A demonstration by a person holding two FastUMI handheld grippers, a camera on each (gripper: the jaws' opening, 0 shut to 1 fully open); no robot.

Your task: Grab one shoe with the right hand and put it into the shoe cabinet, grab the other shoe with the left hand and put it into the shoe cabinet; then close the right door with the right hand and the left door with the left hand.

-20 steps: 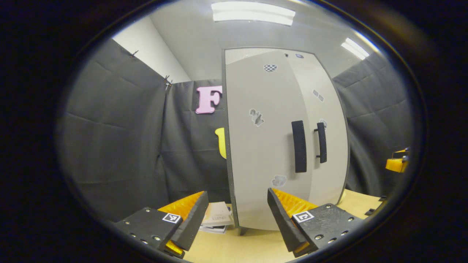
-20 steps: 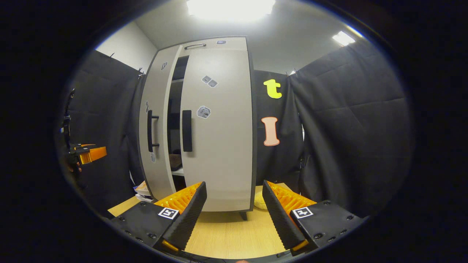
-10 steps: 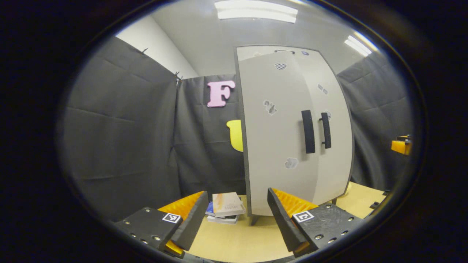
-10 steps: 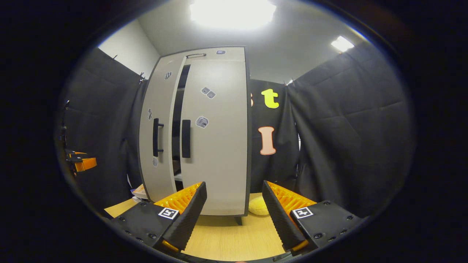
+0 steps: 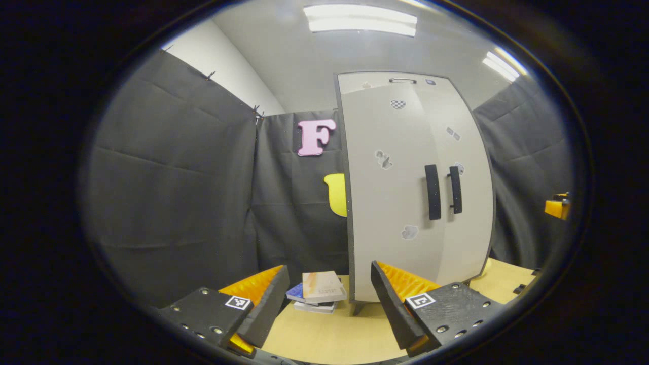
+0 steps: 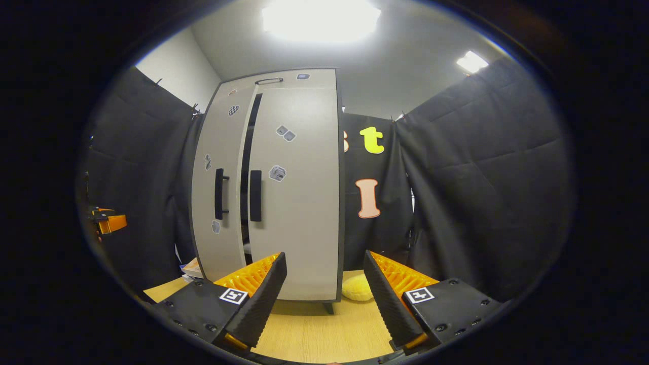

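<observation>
Shoe cabinet (image 6: 284, 192) stands ahead of both wide-spread tools, left (image 5: 329, 304) and right (image 6: 324, 299).

Black cloth walls (image 5: 172, 192), wooden table (image 6: 314, 339), bright ceiling lights (image 6: 319, 12)

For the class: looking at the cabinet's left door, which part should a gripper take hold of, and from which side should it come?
Judging by shape, grip the left door's handle, a vertical bar standing off the left door on posts. Come straight from the front with the left gripper, fingers either side of the bar.
</observation>
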